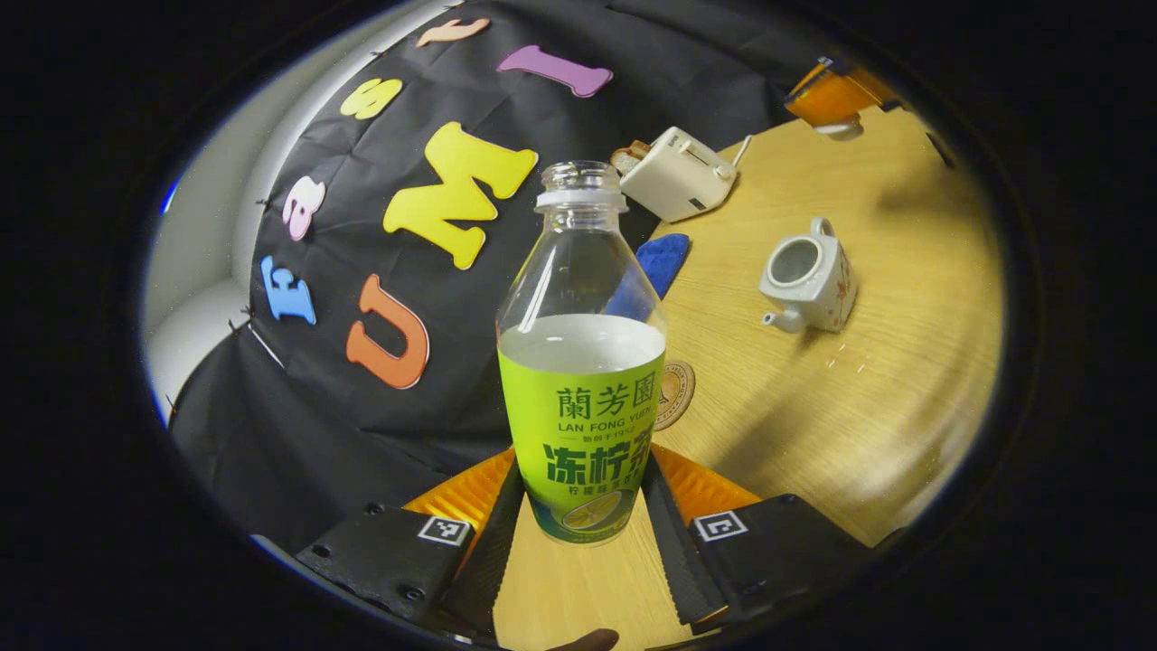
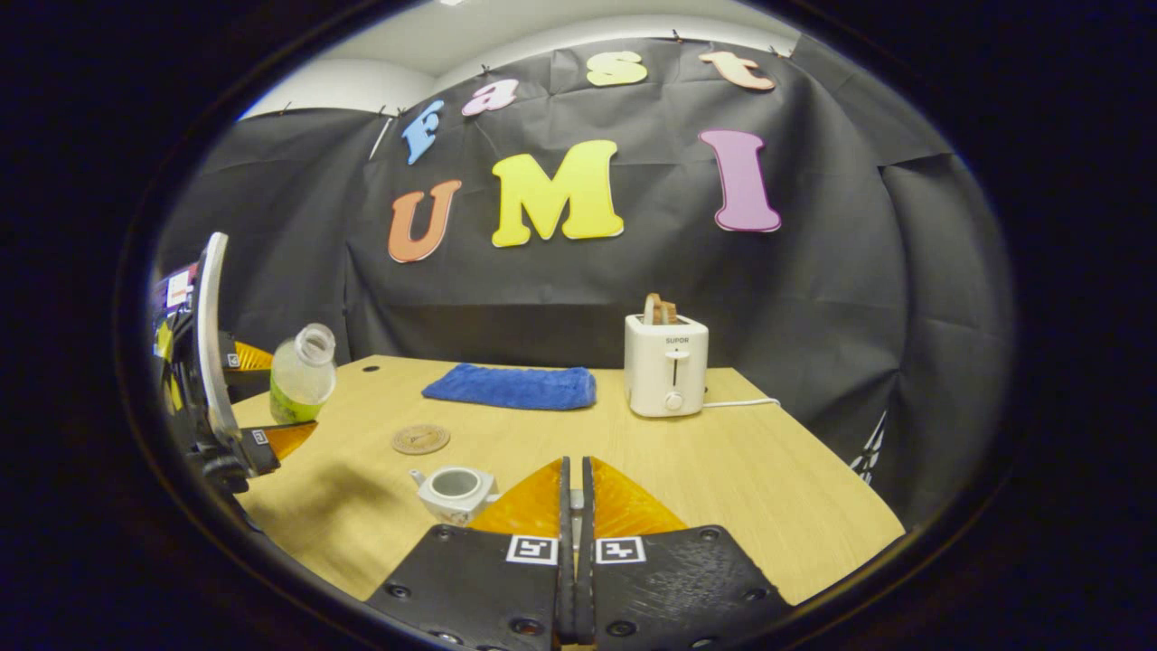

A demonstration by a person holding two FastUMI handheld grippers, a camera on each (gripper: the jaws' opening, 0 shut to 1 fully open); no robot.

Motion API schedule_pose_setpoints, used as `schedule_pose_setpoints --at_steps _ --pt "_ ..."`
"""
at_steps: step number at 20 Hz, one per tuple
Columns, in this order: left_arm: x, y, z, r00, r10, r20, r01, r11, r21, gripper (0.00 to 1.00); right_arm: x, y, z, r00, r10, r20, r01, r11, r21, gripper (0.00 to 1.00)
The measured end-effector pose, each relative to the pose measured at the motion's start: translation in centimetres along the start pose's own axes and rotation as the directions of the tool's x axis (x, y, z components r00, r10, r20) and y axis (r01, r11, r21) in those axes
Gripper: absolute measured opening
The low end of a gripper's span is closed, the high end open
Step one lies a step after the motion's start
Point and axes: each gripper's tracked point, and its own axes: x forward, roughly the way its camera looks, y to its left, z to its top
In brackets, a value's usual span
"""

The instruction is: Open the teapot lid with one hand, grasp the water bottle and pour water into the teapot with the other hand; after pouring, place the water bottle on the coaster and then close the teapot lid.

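My left gripper (image 1: 583, 533) is shut on the green-labelled water bottle (image 1: 581, 362), which has no cap and is about half full. In the right gripper view the bottle (image 2: 301, 372) hangs above the table's left edge, leaning a little. The white teapot (image 1: 807, 280) stands lidless on the table, its mouth open (image 2: 455, 490). The round coaster (image 1: 676, 391) lies between bottle and teapot. My right gripper (image 2: 576, 488) is shut, with a small pale piece between its fingers. In the left gripper view that gripper (image 1: 836, 113) holds the white lid (image 1: 841, 130) above the table.
A white toaster (image 2: 667, 366) with bread in it stands at the back of the wooden table (image 2: 768, 488), its cord trailing right. A folded blue cloth (image 2: 512, 386) lies left of the toaster. The coaster (image 2: 420, 439) sits in front of the cloth.
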Motion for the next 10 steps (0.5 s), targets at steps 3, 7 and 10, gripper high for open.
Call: schedule_pose_setpoints --at_steps 3,7,10 --pt "0.5 -0.6 0.0 1.0 -0.01 -0.021 0.013 0.991 0.131 0.74 0.2 -0.2 -0.5 1.0 0.011 -0.008 -0.011 1.0 0.002 0.01" --pt "1.5 -1.2 -0.2 0.997 -0.017 -0.078 0.04 0.952 0.304 0.74 0.0 -1.1 -0.6 1.0 -0.002 0.0 0.002 1.0 0.012 0.01" --pt "2.0 -1.4 -0.1 0.993 -0.019 -0.113 0.057 0.936 0.347 0.74 -0.3 -1.6 -1.3 1.0 -0.002 -0.005 0.002 1.0 0.026 0.01"
